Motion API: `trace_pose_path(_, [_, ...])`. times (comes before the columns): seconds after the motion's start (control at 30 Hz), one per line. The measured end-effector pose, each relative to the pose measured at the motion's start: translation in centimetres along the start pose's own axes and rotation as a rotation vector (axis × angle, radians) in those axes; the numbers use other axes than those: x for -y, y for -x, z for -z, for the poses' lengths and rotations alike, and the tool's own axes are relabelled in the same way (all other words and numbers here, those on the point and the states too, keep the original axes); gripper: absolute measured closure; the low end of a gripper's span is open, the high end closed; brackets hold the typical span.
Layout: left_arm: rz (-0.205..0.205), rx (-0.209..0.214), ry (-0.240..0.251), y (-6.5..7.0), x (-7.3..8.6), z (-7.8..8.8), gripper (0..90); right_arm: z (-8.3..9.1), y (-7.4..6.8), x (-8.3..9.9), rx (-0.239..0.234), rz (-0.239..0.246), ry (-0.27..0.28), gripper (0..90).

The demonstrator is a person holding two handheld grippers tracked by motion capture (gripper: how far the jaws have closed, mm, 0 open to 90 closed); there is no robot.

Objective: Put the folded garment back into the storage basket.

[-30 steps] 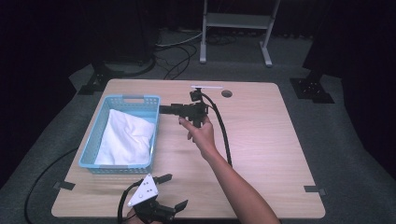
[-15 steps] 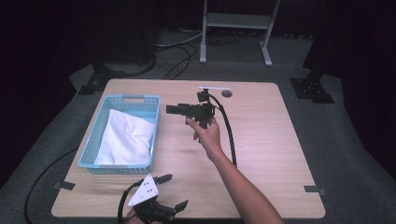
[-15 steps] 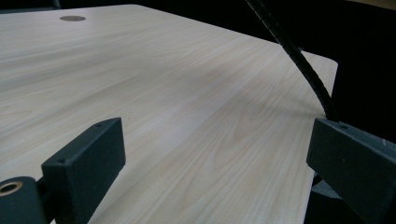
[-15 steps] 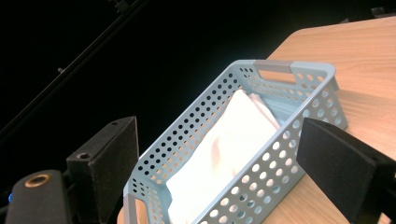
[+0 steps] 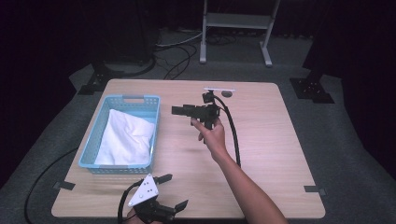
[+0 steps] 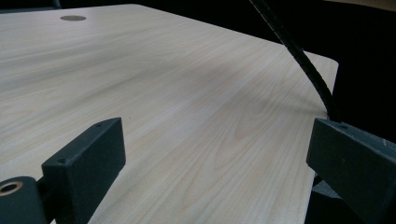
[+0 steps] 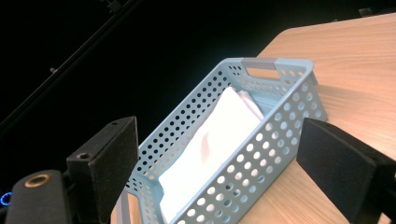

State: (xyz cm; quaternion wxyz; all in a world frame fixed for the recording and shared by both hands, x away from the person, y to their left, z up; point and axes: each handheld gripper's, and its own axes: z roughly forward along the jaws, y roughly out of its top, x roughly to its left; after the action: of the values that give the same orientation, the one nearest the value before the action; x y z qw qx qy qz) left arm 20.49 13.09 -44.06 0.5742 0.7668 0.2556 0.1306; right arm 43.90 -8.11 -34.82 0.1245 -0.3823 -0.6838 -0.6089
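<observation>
A: Left gripper (image 5: 163, 205) at the near table edge, jaws apart, empty. Folded white cloth (image 5: 125, 138) lies inside the light-blue perforated plastic basket (image 5: 154, 122) on the left of the pale wooden table (image 5: 271, 140); placing looks done.

B: Cloth's long axis follows the basket's, near edge to far. Right gripper (image 5: 180, 110) hovers just right of the basket, pointing at it, jaws wide, holding nothing. What's left seems only pulling clear.
</observation>
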Motion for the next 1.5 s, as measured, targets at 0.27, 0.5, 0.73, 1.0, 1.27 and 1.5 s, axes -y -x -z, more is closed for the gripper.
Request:
trace_pose_path(0.27, [0.001, 0.002, -0.003, 0.0, 0.0, 0.0, 4.3, 0.8, 0.5, 0.3, 0.004, -0.006, 0.004, 12.8])
trace_pose_path(0.5, [0.0, 0.002, -0.004, 0.0, 0.0, 0.0, 4.3, 1.5, 0.9, 0.7, 0.015, -0.008, 0.002, 12.8])
trace_pose_path(0.73, [0.0, 0.003, -0.004, 0.1, 0.0, -0.1, 4.3, 2.3, 1.1, 1.0, 0.024, -0.009, 0.013, 12.8])
trace_pose_path(1.0, [0.001, 0.002, -0.004, 0.1, 0.0, -0.1, 4.3, 3.5, 1.4, 1.7, 0.049, 0.001, 0.025, 12.8])
trace_pose_path(1.27, [0.0, 0.002, -0.006, 0.1, 0.0, -0.1, 4.3, 4.3, 1.2, 2.1, 0.067, 0.022, 0.029, 12.8])
trace_pose_path(1.5, [-0.003, 0.002, -0.007, 0.2, 0.0, -0.1, 4.3, 4.8, 1.4, 2.6, 0.082, 0.026, 0.026, 12.8])
